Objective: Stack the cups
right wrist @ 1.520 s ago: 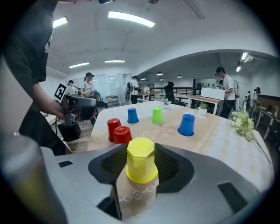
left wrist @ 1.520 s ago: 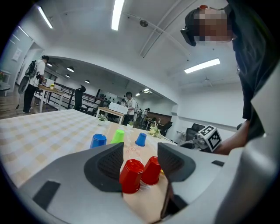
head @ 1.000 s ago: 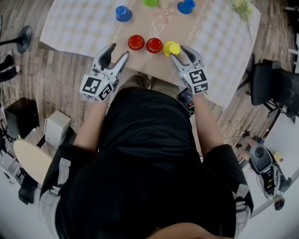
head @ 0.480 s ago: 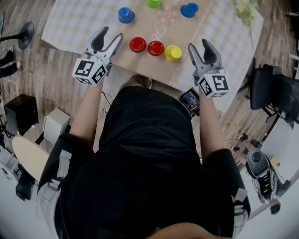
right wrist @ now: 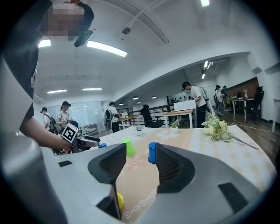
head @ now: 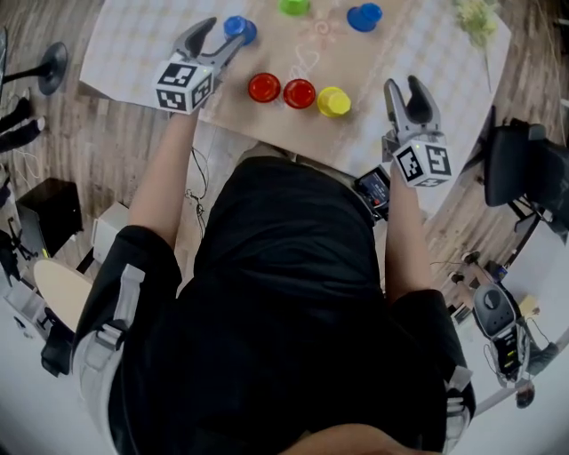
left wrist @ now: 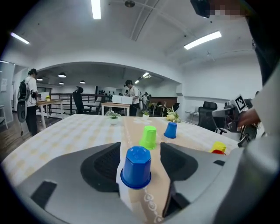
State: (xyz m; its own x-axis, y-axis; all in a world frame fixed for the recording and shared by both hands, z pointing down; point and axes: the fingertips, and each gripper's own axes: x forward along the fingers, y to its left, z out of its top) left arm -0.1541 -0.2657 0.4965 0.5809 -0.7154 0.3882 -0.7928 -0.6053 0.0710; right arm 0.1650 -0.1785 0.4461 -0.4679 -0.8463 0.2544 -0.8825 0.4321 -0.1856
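Note:
Several upturned cups stand on the brown runner [head: 311,49]. Two red cups [head: 264,87] [head: 299,92] and a yellow cup [head: 333,101] form a near row. Farther off are a blue cup [head: 238,27], a green cup [head: 293,6] and a second blue cup [head: 364,16]. My left gripper [head: 226,32] straddles the near blue cup [left wrist: 136,167]. Its jaws have just been opening and stand clear of the cup's sides. My right gripper [head: 404,86] hovers right of the yellow cup [right wrist: 119,201]. Its jaws have just been closing slightly and hold nothing.
A checked cloth [head: 142,44] covers the table, with a flower sprig [head: 476,13] at the far right corner. A black chair [head: 516,169] stands to the right and a lamp base [head: 44,71] to the left. People stand at desks in the background.
My left gripper has travelled away from me to the blue cup, which now sits between its jaws. My right gripper has left the yellow cup and moved right; that cup stays in its row.

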